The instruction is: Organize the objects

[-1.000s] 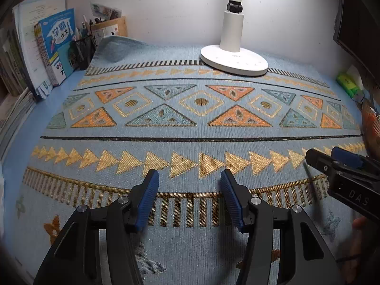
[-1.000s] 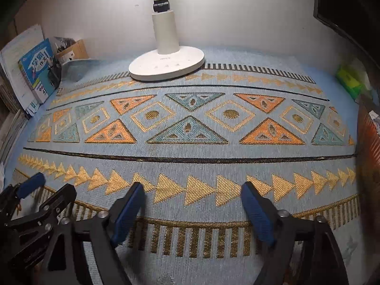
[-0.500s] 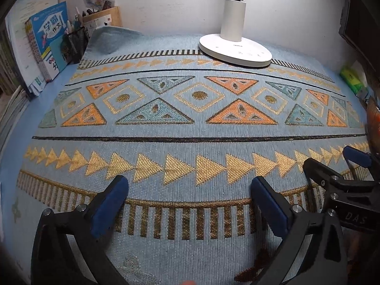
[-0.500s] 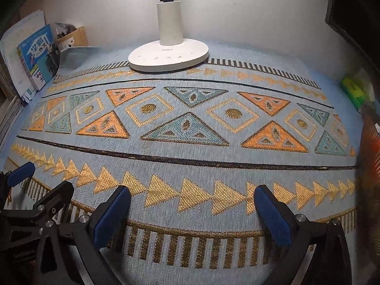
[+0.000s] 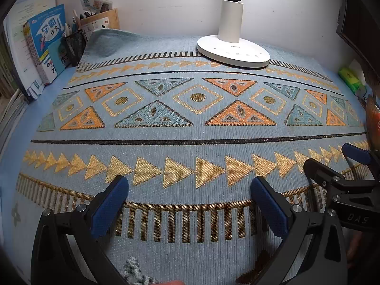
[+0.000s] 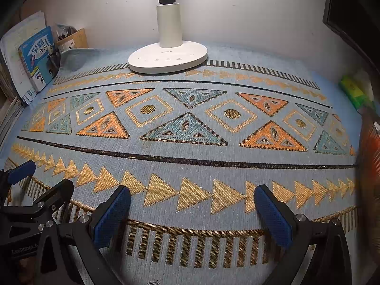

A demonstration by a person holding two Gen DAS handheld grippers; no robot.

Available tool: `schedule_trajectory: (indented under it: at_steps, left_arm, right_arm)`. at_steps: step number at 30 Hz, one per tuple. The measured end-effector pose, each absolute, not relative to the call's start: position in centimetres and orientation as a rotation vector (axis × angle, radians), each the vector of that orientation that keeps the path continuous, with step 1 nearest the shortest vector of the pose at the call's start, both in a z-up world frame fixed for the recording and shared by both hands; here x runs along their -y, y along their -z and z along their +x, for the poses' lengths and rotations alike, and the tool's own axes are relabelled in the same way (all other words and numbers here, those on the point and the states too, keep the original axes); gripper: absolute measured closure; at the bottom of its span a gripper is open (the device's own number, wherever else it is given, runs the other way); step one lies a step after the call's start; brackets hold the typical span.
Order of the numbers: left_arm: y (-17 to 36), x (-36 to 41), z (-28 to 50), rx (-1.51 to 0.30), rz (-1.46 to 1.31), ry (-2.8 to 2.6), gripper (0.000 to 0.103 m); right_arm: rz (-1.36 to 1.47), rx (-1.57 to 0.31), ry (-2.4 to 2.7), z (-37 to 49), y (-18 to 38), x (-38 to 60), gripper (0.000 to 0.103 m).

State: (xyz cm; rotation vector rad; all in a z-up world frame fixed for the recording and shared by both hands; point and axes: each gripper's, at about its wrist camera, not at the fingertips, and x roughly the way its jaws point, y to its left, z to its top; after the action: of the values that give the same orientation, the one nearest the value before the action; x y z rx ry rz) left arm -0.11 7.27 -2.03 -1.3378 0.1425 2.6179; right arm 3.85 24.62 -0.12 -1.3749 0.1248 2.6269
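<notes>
My left gripper [image 5: 188, 185] hangs wide open over the near part of a blue patterned mat [image 5: 190, 123], nothing between its blue pads. My right gripper [image 6: 192, 196] is open just as wide over the same mat [image 6: 190, 152], also holding nothing. In the left wrist view the right gripper [image 5: 337, 161] shows at the right edge. The left gripper [image 6: 38, 175] shows at the left edge of the right wrist view. Upright books [image 5: 45, 42] and a mesh pen holder [image 5: 73, 45] stand at the back left. A green packet [image 5: 350, 78] lies at the far right.
A white desk lamp [image 5: 234, 49] stands on its round base at the back of the mat, against the wall. A wooden box [image 5: 99, 22] with pens sits behind the pen holder. Stacked papers [image 5: 11, 109] line the left edge. A dark monitor edge [image 6: 353, 23] and an orange object [image 6: 370, 147] are at right.
Both grippers opened wider, the left from nearly half shut to full spread. Both views have crept slightly toward the lamp.
</notes>
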Motion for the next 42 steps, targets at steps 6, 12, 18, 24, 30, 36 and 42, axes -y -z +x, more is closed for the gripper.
schedule_trajectory:
  at_steps: [6, 12, 18, 24, 30, 36, 42]
  left_arm:
    - [2.02, -7.25, -0.14, -0.144, -1.337, -2.616, 0.000]
    - [2.01, -7.32, -0.31, -0.142, -1.338, -2.612, 0.000]
    - [1.99, -7.32, -0.32, -0.143, -1.338, -2.611, 0.000]
    - [1.98, -7.34, -0.30, -0.143, -1.338, -2.611, 0.000]
    - [1.99, -7.34, -0.30, -0.143, -1.338, -2.612, 0.000]
    - [2.03, -7.36, -0.29, -0.142, -1.338, -2.612, 0.000]
    - [2.04, -7.34, -0.31, -0.142, -1.338, -2.613, 0.000]
  right_arm:
    - [-1.367, -0.132, -2.619, 4.08, 0.07, -24.78, 0.000]
    - [-1.363, -0.137, -2.615, 4.13, 0.13, -24.78, 0.000]
    - [-1.357, -0.144, -2.616, 4.25, 0.14, -24.80, 0.000]
    - [-1.356, -0.143, -2.616, 4.34, 0.04, -24.78, 0.000]
    - [-1.357, -0.143, -2.617, 4.33, 0.02, -24.80, 0.000]
    - [-1.357, -0.143, -2.617, 4.34, 0.02, -24.81, 0.000]
    - [-1.357, -0.143, -2.617, 4.30, 0.02, -24.91, 0.000]
